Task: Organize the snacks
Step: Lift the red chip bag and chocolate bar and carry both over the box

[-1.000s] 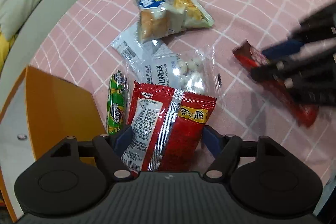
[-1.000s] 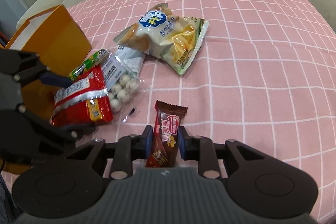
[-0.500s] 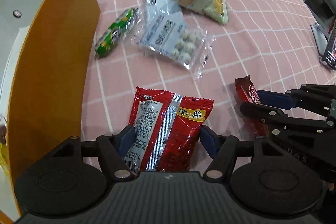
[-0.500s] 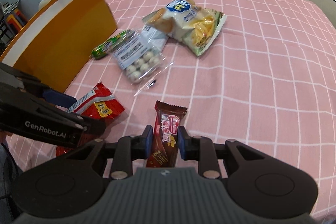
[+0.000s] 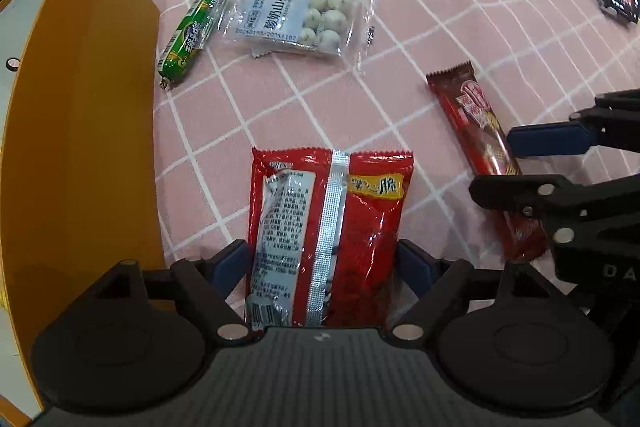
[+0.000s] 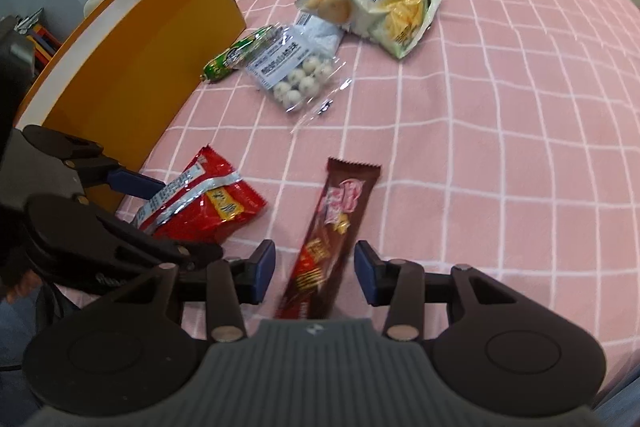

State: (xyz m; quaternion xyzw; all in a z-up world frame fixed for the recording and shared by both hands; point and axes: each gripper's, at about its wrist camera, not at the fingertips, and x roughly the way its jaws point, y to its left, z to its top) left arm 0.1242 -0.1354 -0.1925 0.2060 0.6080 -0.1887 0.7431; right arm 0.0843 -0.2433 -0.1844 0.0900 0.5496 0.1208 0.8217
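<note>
Your left tongs [image 5: 324, 263] are opening, red snack packet [image 5: 326, 227] between the pads, beside the orange box [image 5: 80, 147]. Your right tongs [image 6: 315, 267] are opening too, pads clear of the chocolate bar [image 6: 332, 227], which is blurred. Other snacks lie farther off on the pink checked cloth [image 6: 500, 107].
</note>
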